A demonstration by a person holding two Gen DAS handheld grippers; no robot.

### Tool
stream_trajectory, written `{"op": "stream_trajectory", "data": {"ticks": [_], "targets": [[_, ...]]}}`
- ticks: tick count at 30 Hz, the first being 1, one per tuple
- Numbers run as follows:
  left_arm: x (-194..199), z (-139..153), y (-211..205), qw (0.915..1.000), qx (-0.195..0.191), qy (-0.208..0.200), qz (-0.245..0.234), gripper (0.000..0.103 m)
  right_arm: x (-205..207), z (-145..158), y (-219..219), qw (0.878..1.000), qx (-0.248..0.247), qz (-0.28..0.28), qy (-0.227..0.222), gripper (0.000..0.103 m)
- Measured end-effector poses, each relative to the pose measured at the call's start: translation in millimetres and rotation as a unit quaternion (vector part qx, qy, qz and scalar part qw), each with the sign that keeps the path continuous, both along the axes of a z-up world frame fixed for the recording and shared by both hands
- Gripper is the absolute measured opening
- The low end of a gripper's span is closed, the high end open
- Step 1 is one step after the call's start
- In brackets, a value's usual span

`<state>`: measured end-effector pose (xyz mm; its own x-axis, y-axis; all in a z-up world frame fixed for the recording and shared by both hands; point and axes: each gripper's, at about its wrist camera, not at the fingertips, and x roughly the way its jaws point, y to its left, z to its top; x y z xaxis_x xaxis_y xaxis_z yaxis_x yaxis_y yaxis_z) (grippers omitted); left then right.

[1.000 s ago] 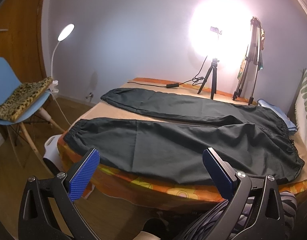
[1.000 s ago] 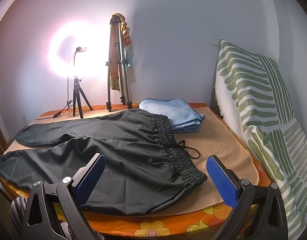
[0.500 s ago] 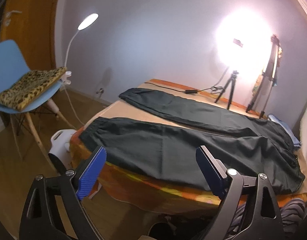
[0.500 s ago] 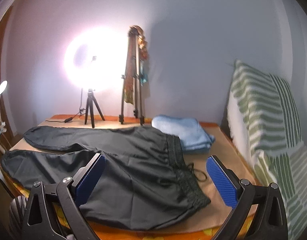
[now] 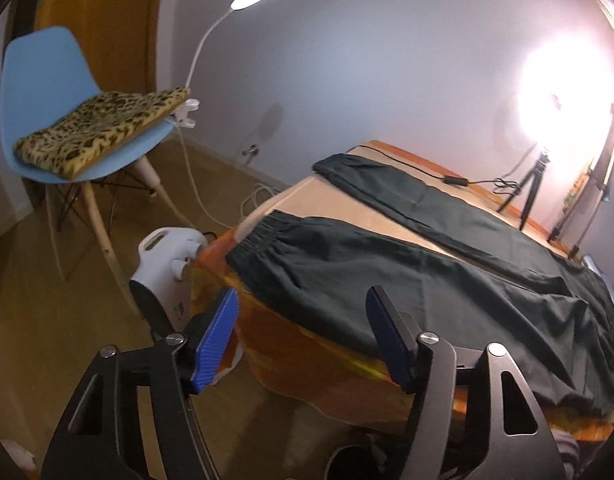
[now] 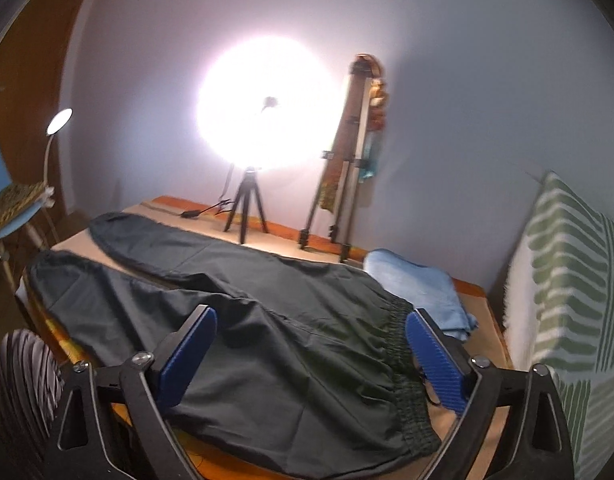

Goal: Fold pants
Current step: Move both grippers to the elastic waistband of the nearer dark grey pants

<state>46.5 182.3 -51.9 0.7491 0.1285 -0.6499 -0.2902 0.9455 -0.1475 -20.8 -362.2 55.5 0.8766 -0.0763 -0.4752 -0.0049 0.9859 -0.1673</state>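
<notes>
The dark pants (image 5: 447, 280) lie spread flat on the table (image 5: 307, 344), legs apart, unfolded. My left gripper (image 5: 303, 340) hovers near the closer cuff, jaws spread; my right gripper (image 6: 311, 360) hangs over the waistband, jaws spread, holding nothing.

Dark green pants (image 5: 447, 280) on a tan cover, light blue chair (image 5: 47, 92) wearing a leopard-print cushion (image 5: 103, 128), green-striped pillow (image 6: 567, 292) far right.

Bare tan cover (image 6: 481, 344) to the right of the pants' (image 6: 291, 344) waistband, narrowed by folded blue cloth (image 6: 423, 288) and striped pillow (image 6: 567, 292); far edge blocked by two tripods (image 6: 247, 208), cable (image 5: 455, 179)
</notes>
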Motion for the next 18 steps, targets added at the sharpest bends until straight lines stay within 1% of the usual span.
{"op": "stream_trajectory", "data": {"ticks": [2, 4, 6, 9, 10, 13, 16, 18], "targets": [[3.7, -1.2, 6.9, 1.0000, 0.004, 0.002, 0.007, 0.060, 8.0, -0.6, 10.1, 1.000, -0.012, 0.017, 0.007, 0.090], [9.4, -3.0, 15.0, 0.9999, 0.007, 0.007, 0.014, 0.055, 16.0, -2.0, 17.6, 0.999, -0.017, 0.032, 0.013, 0.086], [14.8, -5.2, 24.8, 0.9997, 0.003, 0.010, 0.022, 0.054, 23.5, -3.6, 23.3, 0.999, -0.015, 0.047, 0.019, 0.084], [23.0, -10.0, 37.4, 0.9994, -0.005, 0.016, 0.031, 0.050, 35.1, -10.1, 33.5, 0.997, -0.008, 0.072, 0.037, 0.076], [25.7, -12.1, 41.0, 0.9993, -0.008, 0.017, 0.033, 0.049, 39.2, -13.8, 37.9, 0.996, -0.008, 0.082, 0.044, 0.074], [35.5, -21.1, 51.6, 0.9988, -0.016, 0.027, 0.037, 0.045, 48.0, -27.9, 50.6, 0.992, -0.008, 0.109, 0.064, 0.071], [45.7, -32.4, 57.4, 0.9982, -0.030, 0.039, 0.033, 0.041, 55.8, -46.7, 62.3, 0.986, -0.005, 0.135, 0.094, 0.060], [53.3, -41.0, 59.3, 0.9978, -0.036, 0.048, 0.029, 0.041, 58.4, -61.7, 69.4, 0.981, 0.001, 0.155, 0.116, 0.058]]}}
